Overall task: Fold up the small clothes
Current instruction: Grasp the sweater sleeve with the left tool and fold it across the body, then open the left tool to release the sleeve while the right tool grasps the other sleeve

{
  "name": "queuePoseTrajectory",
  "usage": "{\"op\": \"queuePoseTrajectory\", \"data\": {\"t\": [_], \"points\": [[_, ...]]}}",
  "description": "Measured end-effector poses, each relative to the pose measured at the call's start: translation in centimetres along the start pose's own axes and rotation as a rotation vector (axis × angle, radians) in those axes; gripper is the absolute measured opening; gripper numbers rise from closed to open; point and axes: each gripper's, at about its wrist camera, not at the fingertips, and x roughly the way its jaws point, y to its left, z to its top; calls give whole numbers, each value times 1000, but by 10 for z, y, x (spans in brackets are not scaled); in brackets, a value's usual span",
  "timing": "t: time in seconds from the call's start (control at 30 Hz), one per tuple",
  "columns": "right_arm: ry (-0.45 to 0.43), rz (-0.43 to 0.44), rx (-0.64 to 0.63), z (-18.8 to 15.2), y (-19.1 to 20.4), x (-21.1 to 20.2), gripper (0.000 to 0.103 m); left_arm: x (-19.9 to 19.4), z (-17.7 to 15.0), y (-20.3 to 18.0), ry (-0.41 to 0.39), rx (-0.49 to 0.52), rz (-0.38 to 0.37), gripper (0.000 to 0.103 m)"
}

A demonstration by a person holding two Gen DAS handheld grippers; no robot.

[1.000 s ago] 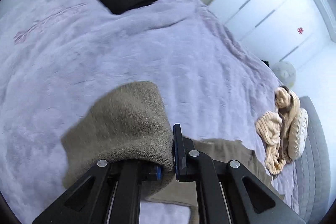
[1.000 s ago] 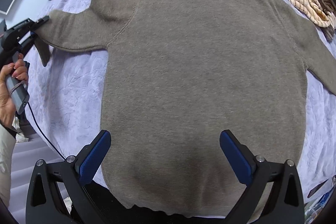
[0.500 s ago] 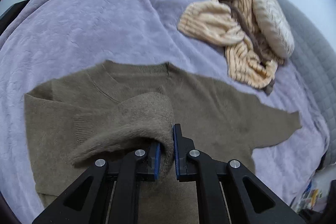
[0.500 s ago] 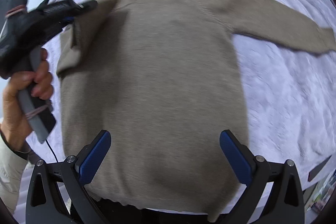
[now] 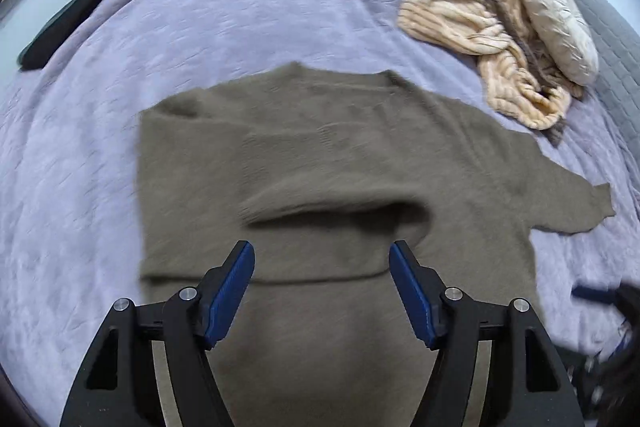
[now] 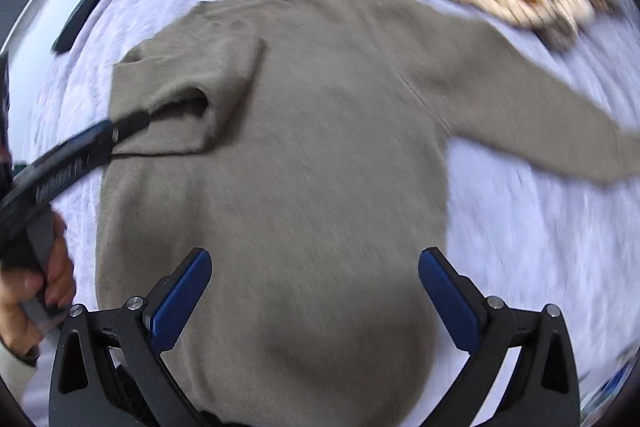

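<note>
Left gripper (image 5: 322,263) spread wide, nothing between the pads: jaws have just been opening, and the sleeve cuff they pinched half a second ago is let go. Folded sleeve (image 5: 336,209) now lies across the chest of the brown sweater (image 5: 360,147), just ahead of the fingertips, still puffed in a loose roll and not pressed flat. Sweater lies spread flat on the lilac bedspread (image 5: 200,39). Its other sleeve (image 6: 520,99) is still stretched out to the side, unfolded. Right gripper (image 6: 314,287) hangs over the sweater's lower body, jaws apart, holding nothing. Past the sweater's collar: a heap of cream ribbed knitwear (image 5: 472,27) beside a pale cushion (image 5: 560,27). My reading: first sleeve fold done; second sleeve likely next, then the body.
</note>
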Motion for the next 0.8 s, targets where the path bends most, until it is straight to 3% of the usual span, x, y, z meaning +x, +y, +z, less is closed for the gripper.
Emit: {"op": "queuePoseTrajectory", "data": {"t": [0.2,0.27,0.37,0.4,0.47,0.5,0.53,0.63,0.7,0.8], "points": [[-148,-121,-425,70,103,26,103,20,-17,64,86,-164,127,70],[-187,-184,-568,82,137,41,103,27,-21,74,92,-171,143,70],[-176,-297,-731,88,169,72,98,48,-24,76,155,-135,202,70],[-161,-341,-777,87,175,85,89,52,-25,76,166,-131,206,70],[-119,-398,-835,86,180,106,61,57,-25,75,159,-134,215,70],[-95,-398,-832,88,176,111,27,57,-22,77,144,-144,221,70],[-85,-367,-801,93,171,110,11,57,-20,79,130,-159,225,70],[-172,-223,-560,116,134,74,11,57,-16,90,93,-238,256,70],[-254,-75,-355,129,90,42,11,57,-17,102,84,-295,256,70],[-310,18,-123,127,25,24,11,57,-20,112,80,-330,261,70]]}}
